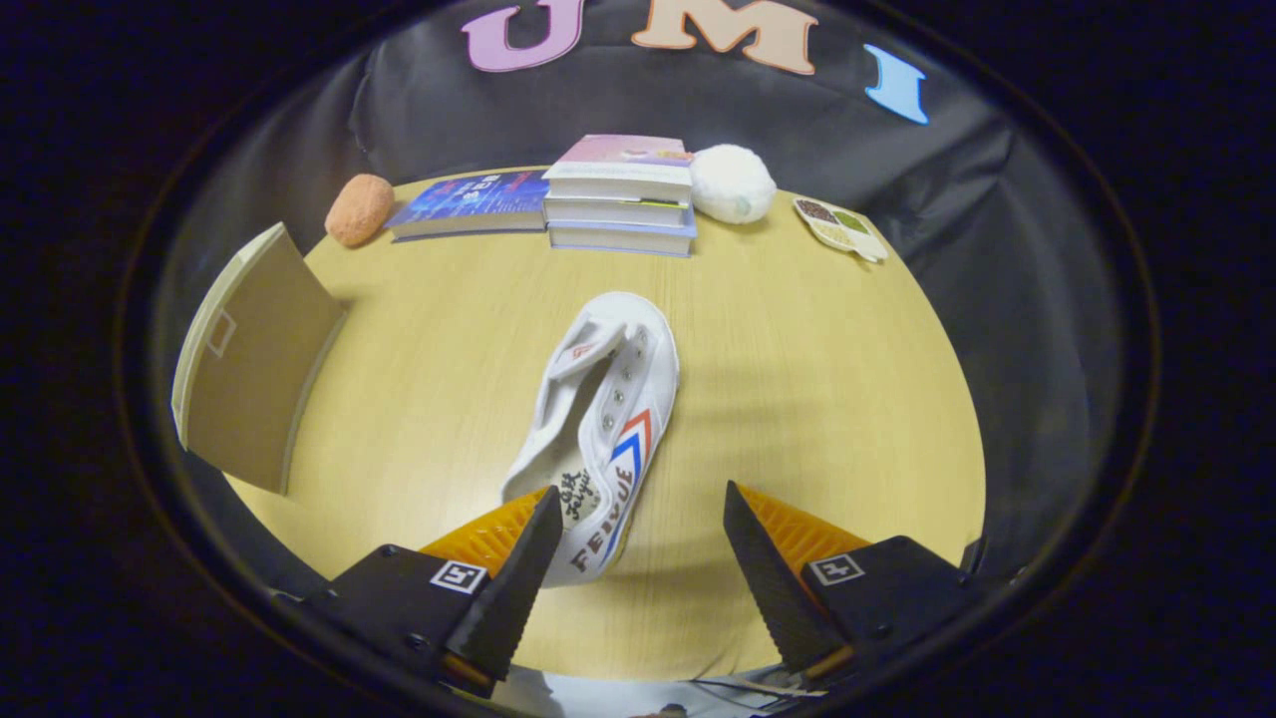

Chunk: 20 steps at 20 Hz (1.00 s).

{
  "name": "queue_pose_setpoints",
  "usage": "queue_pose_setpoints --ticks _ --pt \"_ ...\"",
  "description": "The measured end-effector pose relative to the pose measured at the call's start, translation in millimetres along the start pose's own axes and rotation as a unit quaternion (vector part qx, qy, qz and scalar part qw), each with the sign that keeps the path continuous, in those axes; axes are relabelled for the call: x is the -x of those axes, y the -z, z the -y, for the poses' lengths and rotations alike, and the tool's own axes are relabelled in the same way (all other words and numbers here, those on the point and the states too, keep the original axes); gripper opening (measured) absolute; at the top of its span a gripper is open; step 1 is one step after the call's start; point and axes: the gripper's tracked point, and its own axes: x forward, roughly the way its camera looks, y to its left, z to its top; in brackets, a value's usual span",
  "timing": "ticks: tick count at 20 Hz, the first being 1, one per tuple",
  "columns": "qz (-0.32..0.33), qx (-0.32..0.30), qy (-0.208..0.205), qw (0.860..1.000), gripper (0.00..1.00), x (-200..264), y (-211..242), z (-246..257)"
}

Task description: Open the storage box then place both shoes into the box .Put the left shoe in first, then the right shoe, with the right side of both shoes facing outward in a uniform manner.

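Gripper view: the claw is spread wide, nothing held, its left finger over the shoe heel. Closed so, the heel could be missed.

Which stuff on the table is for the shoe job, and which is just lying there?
For the job: white shoe, its heel end between the open fingers of the gripper; cardboard box panel beyond the left finger.

Just lying about: stack of books, blue book, orange ball, white fluffy ball, small divided dish.
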Motion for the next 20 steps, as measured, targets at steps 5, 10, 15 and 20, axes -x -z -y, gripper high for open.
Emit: queue_pose_setpoints --ticks 5,10,15,20 --pt "-0.03 0.009 0.014 0.999 0.95 -32 -3 1" --pt "-0.025 -0.026 0.013 0.999 0.62 -52 -25 10" --pt "-0.045 -0.087 -0.014 0.995 0.3 -63 -25 2" --pt "-0.052 -0.138 -0.008 0.989 0.11 -64 -23 16"
